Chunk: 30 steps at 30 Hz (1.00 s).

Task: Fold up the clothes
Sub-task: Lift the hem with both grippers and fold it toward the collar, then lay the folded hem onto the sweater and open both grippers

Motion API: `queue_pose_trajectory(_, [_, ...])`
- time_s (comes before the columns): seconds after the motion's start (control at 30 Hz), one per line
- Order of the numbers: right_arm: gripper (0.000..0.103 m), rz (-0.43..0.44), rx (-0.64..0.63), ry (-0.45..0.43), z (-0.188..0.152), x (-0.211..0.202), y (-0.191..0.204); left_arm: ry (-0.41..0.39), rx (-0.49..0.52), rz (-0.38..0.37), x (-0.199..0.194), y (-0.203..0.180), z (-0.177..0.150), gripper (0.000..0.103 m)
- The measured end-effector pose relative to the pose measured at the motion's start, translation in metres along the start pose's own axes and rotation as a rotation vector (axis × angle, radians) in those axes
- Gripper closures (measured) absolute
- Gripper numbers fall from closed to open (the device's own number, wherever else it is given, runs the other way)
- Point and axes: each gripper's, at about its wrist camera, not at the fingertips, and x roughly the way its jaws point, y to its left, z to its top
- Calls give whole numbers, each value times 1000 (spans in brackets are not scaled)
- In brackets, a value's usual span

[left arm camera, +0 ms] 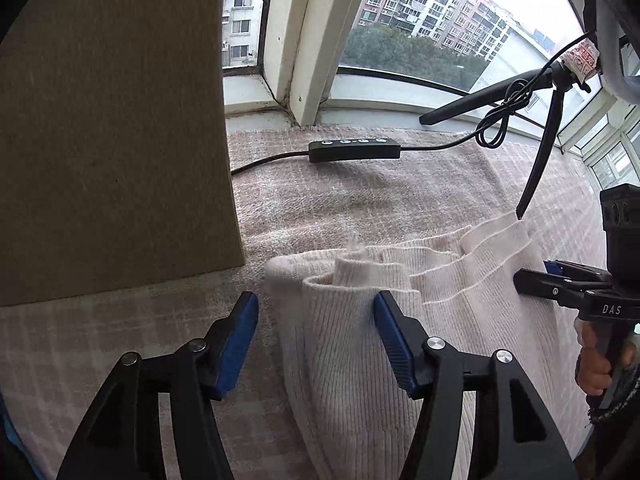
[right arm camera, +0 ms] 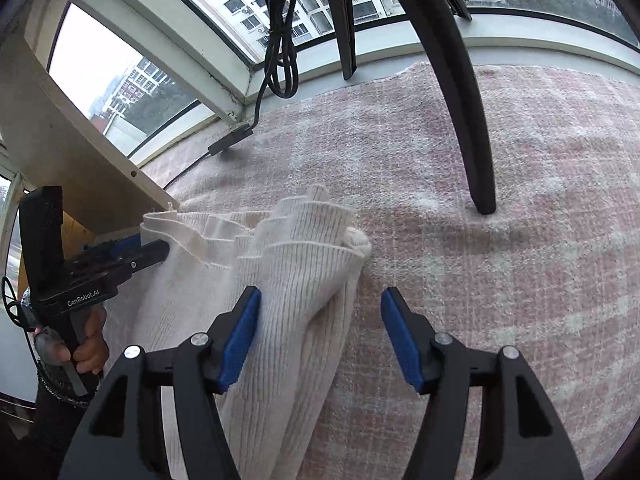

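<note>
Pink checked blanket (right arm camera: 520,280) covers the work surface below the window (left arm camera: 400,40), with a black tripod leg (right arm camera: 472,120) planted on it. Cream ribbed sweater (left arm camera: 348,340) lies bunched in layered folds at the near middle, apparently partly folded, its edges still uneven. Left gripper (left arm camera: 316,344) and right gripper (right arm camera: 320,340) both stand open, straddling the garment's outer edges, squeezing nothing
</note>
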Motion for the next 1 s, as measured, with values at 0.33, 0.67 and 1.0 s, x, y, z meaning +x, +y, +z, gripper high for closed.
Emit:
queue_pose_trajectory(0.33, [78, 136, -27, -7, -1, 8, 4, -43, 39, -83, 6, -10, -6, 84])
queue_pose_trajectory(0.67, [86, 151, -84, -156, -34, -87, 50, -227, 104, -186, -139, -26, -45, 87])
queue_pose_trajectory(1.0, [87, 75, -291, -427, -87, -247, 139, -512, 263, -164, -310, -75, -93, 88])
